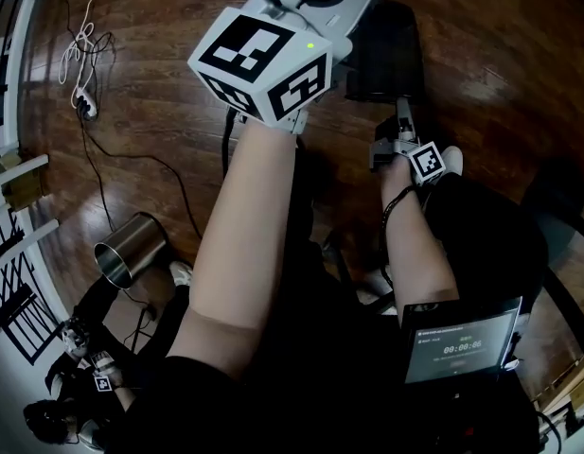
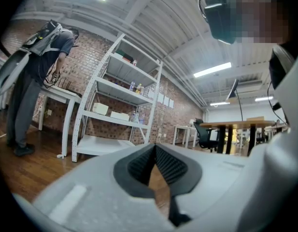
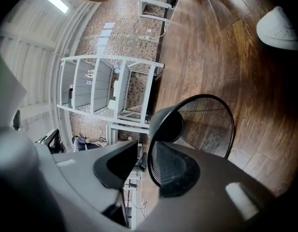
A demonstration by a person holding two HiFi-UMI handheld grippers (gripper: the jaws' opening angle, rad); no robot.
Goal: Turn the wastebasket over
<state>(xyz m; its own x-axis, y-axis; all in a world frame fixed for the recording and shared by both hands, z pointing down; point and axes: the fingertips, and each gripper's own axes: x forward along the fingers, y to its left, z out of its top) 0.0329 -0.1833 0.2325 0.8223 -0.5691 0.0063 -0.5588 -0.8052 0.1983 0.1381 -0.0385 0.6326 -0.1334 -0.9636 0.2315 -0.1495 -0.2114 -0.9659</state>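
The black mesh wastebasket (image 3: pixel 206 124) is tipped with its open mouth toward my right gripper, and the wooden floor shows through its wall. Its rim runs down between the jaws of the right gripper (image 3: pixel 148 166), close to the right-hand pad (image 3: pixel 177 173); the jaws stand wide apart and do not press on it. In the head view the wastebasket (image 1: pixel 386 55) is a dark shape just beyond the right gripper (image 1: pixel 401 121). My left gripper (image 2: pixel 155 149) is held higher, pointing level into the room, its ribbed pads meeting at the tips with nothing between them.
A shiny metal bin (image 1: pixel 131 249) stands on the floor at the left, near a power strip and cables (image 1: pixel 83 102). A white shelf unit (image 2: pixel 115 110), a person (image 2: pixel 33 76) and tables stand across the room. A white shoe (image 3: pixel 279 28) is near the wastebasket.
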